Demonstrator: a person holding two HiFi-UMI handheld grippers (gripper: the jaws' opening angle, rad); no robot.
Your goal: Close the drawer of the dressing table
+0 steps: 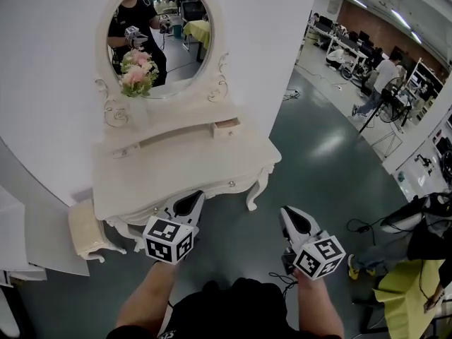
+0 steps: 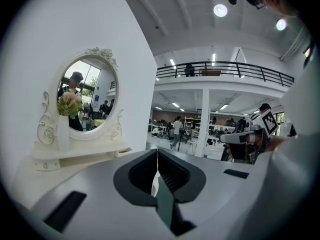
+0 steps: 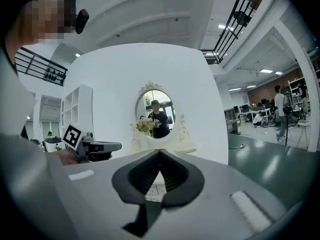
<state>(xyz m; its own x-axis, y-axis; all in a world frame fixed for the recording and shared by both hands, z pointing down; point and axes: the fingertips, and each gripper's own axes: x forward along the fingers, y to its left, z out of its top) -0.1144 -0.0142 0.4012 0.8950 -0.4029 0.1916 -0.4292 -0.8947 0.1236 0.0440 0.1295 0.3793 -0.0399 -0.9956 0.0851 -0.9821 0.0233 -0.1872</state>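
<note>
Left gripper [image 1: 192, 202] and right gripper [image 1: 289, 216] are held short of the dressing table [image 1: 176, 167], jaws clenched on nothing (both). Protruding small drawer [image 1: 227, 126] should be pushed squarely, front-on.

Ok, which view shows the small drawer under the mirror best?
The head view: from above, the small drawer shows whole, sticking out of the dressing table. The left gripper view catches only its front corner; the right gripper view shows it too small to tell.
</note>
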